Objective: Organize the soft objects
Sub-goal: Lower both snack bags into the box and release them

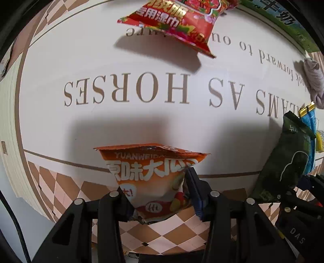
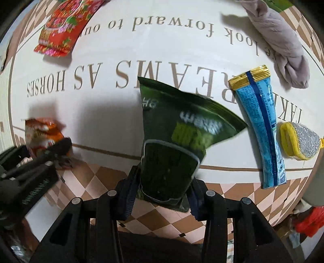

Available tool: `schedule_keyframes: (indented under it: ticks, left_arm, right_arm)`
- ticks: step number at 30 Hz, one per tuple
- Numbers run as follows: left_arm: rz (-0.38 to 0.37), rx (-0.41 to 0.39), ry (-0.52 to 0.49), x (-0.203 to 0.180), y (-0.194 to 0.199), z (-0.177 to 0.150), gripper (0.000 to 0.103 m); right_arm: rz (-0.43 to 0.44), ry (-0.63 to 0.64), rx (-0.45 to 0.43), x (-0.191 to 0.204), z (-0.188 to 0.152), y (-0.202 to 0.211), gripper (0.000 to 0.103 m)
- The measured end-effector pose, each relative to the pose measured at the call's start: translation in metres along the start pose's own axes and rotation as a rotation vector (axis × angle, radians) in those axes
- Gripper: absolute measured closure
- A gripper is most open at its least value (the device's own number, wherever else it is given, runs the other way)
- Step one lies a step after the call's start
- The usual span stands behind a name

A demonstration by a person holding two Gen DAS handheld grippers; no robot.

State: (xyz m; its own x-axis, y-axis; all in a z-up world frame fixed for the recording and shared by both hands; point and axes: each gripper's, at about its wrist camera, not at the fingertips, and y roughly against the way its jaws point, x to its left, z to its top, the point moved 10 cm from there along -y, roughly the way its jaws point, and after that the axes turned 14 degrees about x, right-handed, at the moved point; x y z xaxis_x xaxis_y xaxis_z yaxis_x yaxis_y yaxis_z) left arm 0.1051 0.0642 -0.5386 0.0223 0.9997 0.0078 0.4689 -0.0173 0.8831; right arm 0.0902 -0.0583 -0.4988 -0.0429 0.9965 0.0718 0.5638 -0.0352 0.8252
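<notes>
My left gripper (image 1: 160, 194) is shut on an orange snack bag (image 1: 154, 172) and holds it above the near edge of the white mat (image 1: 121, 125). My right gripper (image 2: 162, 192) is shut on a dark green snack bag (image 2: 178, 141), held up over the mat's near edge. Each gripper shows in the other's view: the green bag (image 1: 287, 159) at the right of the left wrist view, the orange bag (image 2: 42, 135) at the left of the right wrist view. A red wet-wipe pack (image 1: 176, 22) lies at the far side of the mat.
A blue tube with a gold end (image 2: 261, 125), a yellow-and-silver sponge (image 2: 301, 141) and a rolled grey cloth (image 2: 281, 40) lie on the mat's right part. A green box (image 1: 283, 18) sits at the far right. The mat has a checkered brown border (image 2: 162, 214).
</notes>
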Motion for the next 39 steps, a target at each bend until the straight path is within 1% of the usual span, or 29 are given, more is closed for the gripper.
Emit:
schedule_keyframes:
  ticks: [2, 3, 8, 9, 10, 12, 13, 14, 16, 18, 20, 23, 25, 28, 29, 30, 32, 33, 35, 36, 37, 39]
  left_arm:
    - [-0.002, 0.004, -0.001, 0.0, 0.001, 0.004, 0.06]
    - [-0.003, 0.007, 0.0, 0.004, 0.004, 0.008, 0.06]
    - [0.0, 0.008, 0.008, 0.009, 0.017, 0.022, 0.06]
    - [0.001, 0.008, 0.009, 0.013, 0.023, 0.028, 0.06]
    - [0.003, 0.006, 0.009, 0.021, 0.024, 0.026, 0.06]
    - [0.013, 0.004, 0.007, 0.019, 0.033, 0.025, 0.063]
    - [0.036, 0.0, 0.004, 0.018, 0.034, 0.024, 0.067]
    - [0.049, -0.007, 0.002, 0.013, 0.036, 0.018, 0.07]
    - [0.059, -0.039, -0.01, 0.007, 0.048, 0.016, 0.07]
    - [0.042, -0.067, -0.029, -0.003, 0.066, 0.012, 0.07]
    - [0.008, -0.102, -0.045, -0.012, 0.092, 0.008, 0.07]
    - [-0.056, -0.177, -0.078, -0.028, 0.149, 0.007, 0.07]
    - [-0.081, -0.222, -0.105, -0.037, 0.19, 0.013, 0.07]
    - [-0.104, -0.243, -0.154, -0.05, 0.246, 0.037, 0.07]
    - [-0.095, -0.245, -0.162, -0.05, 0.26, 0.049, 0.07]
    - [-0.077, -0.25, -0.166, -0.049, 0.277, 0.067, 0.069]
    - [-0.038, -0.254, -0.161, -0.047, 0.298, 0.099, 0.069]
    - [-0.017, -0.24, -0.154, -0.044, 0.306, 0.121, 0.069]
    - [-0.009, -0.205, -0.137, -0.035, 0.306, 0.149, 0.069]
    - [0.006, -0.166, -0.132, -0.031, 0.301, 0.168, 0.069]
    - [0.002, -0.143, -0.127, -0.029, 0.297, 0.177, 0.069]
    - [-0.02, -0.069, -0.103, -0.025, 0.282, 0.196, 0.069]
  right_arm:
    - [0.008, -0.014, -0.007, -0.001, 0.002, 0.003, 0.056]
    - [0.011, -0.022, -0.006, -0.002, 0.009, 0.012, 0.056]
    - [0.019, -0.028, -0.001, -0.003, 0.011, 0.014, 0.056]
    - [0.019, -0.027, 0.0, -0.002, 0.011, 0.014, 0.056]
    - [0.02, -0.028, 0.001, -0.002, 0.013, 0.015, 0.056]
    - [0.02, -0.028, 0.003, 0.002, 0.014, 0.014, 0.056]
    - [0.019, -0.025, 0.004, -0.003, 0.023, 0.014, 0.056]
    - [0.013, -0.019, 0.001, -0.002, 0.025, 0.013, 0.056]
    - [0.0, -0.001, -0.016, -0.001, 0.026, 0.013, 0.061]
    - [-0.001, 0.012, -0.037, 0.0, 0.023, 0.02, 0.064]
    - [0.036, 0.027, -0.062, 0.002, 0.019, 0.037, 0.064]
    - [0.097, 0.054, -0.127, 0.001, 0.01, 0.081, 0.064]
    - [0.125, 0.073, -0.182, -0.002, 0.006, 0.117, 0.065]
    - [0.145, 0.1, -0.284, -0.01, 0.008, 0.185, 0.065]
    - [0.156, 0.11, -0.314, -0.013, 0.013, 0.212, 0.065]
    - [0.165, 0.118, -0.334, -0.015, 0.021, 0.232, 0.065]
    - [0.176, 0.133, -0.375, -0.017, 0.041, 0.273, 0.064]
    - [0.178, 0.136, -0.389, -0.017, 0.052, 0.287, 0.064]
    - [0.193, 0.133, -0.394, -0.014, 0.086, 0.307, 0.064]
    - [0.206, 0.131, -0.385, -0.011, 0.1, 0.31, 0.064]
    - [0.216, 0.135, -0.37, -0.007, 0.116, 0.311, 0.064]
    - [0.222, 0.135, -0.331, 0.001, 0.147, 0.306, 0.064]
